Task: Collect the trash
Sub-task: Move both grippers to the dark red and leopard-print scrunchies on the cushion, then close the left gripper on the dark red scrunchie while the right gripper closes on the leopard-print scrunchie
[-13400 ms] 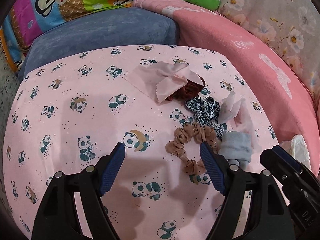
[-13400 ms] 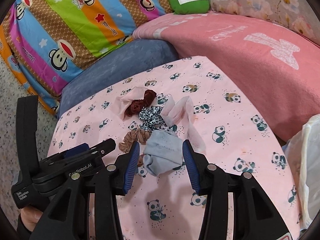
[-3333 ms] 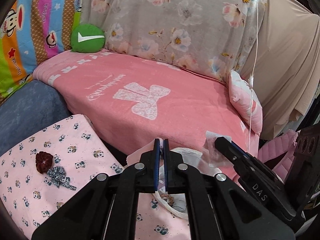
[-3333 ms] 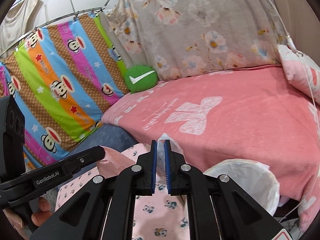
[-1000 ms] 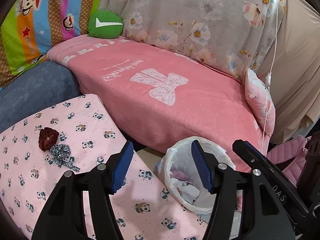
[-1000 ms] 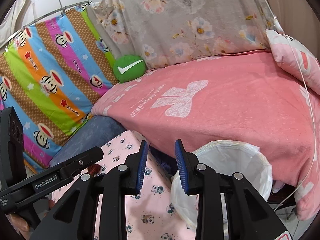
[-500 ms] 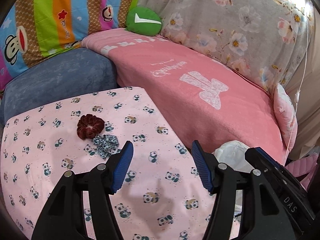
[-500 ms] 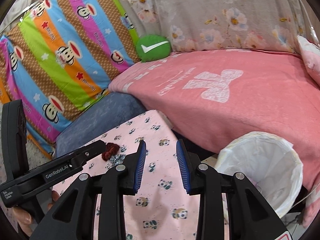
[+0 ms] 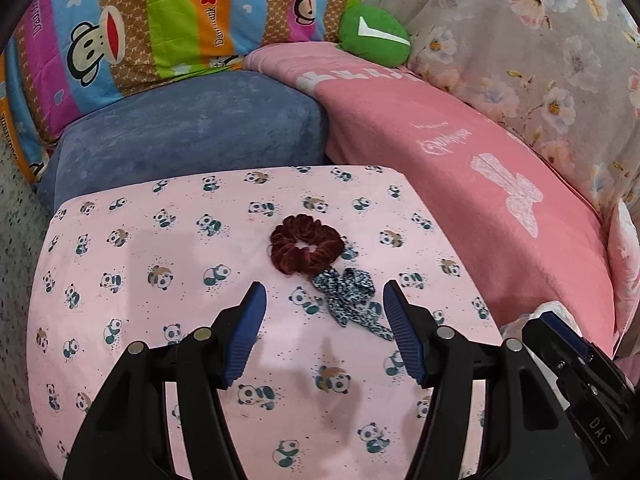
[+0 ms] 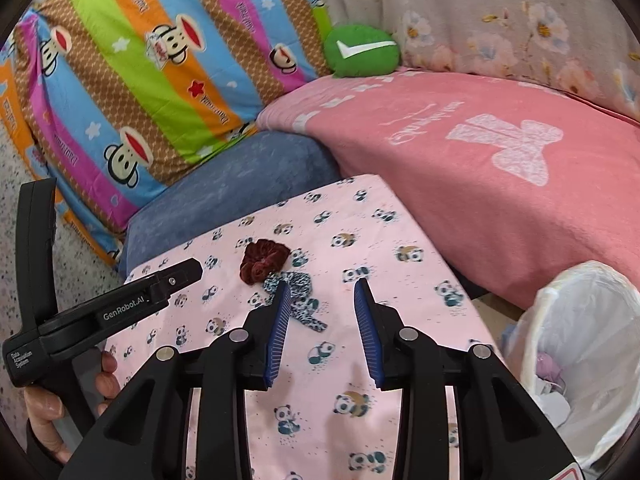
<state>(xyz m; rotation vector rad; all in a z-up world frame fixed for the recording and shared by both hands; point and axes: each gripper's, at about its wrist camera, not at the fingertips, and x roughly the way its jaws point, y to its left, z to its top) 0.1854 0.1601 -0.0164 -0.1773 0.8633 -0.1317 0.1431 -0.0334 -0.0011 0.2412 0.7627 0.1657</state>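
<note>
Two scrunchies lie on the panda-print sheet (image 9: 168, 240) in the left wrist view — a maroon scrunchie (image 9: 306, 249) and, just beside it toward the camera, a leopard-print scrunchie (image 9: 350, 296). The left gripper (image 9: 324, 316) hangs above the sheet with its blue pads spread wide and nothing between them; the patterned scrunchie sits ahead, between the fingertips.

From the right wrist, the right gripper (image 10: 322, 318) is likewise parted and holds nothing. Its left pad (image 10: 279, 332) overlaps the leopard-print scrunchie (image 10: 298, 300) in the view; the maroon scrunchie (image 10: 262, 264) lies beyond. A bag-lined trash bin (image 10: 580, 300) stands off the sheet's right edge with scraps inside.
</note>
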